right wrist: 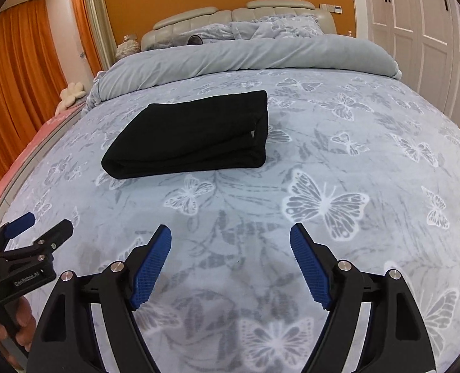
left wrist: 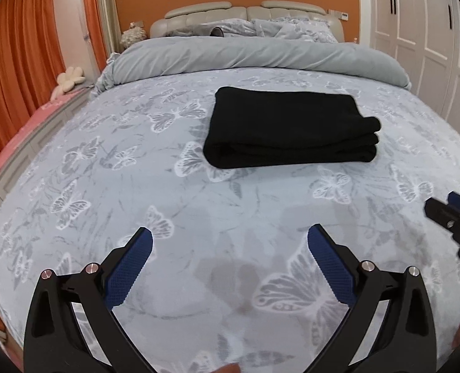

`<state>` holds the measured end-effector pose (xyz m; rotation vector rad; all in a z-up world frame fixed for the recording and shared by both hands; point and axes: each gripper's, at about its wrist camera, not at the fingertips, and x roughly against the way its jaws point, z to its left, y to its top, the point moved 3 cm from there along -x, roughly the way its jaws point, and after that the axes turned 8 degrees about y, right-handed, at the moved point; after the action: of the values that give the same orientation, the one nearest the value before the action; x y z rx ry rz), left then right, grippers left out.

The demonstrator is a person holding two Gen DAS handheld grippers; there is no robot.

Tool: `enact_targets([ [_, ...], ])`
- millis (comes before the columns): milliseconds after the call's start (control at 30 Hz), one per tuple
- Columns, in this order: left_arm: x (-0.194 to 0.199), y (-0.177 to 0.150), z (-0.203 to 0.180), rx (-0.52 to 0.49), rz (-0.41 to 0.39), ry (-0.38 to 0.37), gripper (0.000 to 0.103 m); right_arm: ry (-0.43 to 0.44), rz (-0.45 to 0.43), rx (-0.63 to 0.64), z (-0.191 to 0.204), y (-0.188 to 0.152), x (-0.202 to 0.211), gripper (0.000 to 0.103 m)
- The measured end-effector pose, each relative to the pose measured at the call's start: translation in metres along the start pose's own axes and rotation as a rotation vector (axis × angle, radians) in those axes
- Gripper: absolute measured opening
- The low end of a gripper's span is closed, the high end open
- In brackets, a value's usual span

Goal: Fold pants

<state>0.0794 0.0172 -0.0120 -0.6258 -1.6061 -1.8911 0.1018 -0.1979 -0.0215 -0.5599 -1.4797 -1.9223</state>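
In the left view, one folded pair of black pants (left wrist: 289,127) is lying on the bed (left wrist: 105,186) past the wide, empty left claw (left wrist: 230,242), and in the right view, the same pants (right wrist: 189,136) are lying beyond the released, empty right claw (right wrist: 230,239).

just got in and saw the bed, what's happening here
A person holds tongs in each hand over a bed with a butterfly-print cover. Black pants lie on it, already folded into a neat stack. Neither tool touches them: the left tongs and the right tongs are both open and empty, hanging above bare cover on the near side of the pants. The folding looks done, judging by the stack.
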Motion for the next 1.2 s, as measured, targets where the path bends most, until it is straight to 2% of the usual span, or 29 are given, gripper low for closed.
enact_targets([
  [267, 0.007, 0.003, 0.005, 0.032, -0.030, -0.003, 0.098, -0.002, -0.002, 0.005, 0.005, -0.003, 0.000, 0.077],
  [633, 0.013, 0.003, 0.002, 0.018, -0.052, 0.010, 0.098, -0.009, -0.017, 0.036, 0.018, -0.004, 0.001, 0.077],
  [1200, 0.014, 0.002, 0.004, 0.020, -0.055, 0.019, 0.098, -0.018, -0.030, 0.034, 0.018, -0.004, 0.005, 0.077],
])
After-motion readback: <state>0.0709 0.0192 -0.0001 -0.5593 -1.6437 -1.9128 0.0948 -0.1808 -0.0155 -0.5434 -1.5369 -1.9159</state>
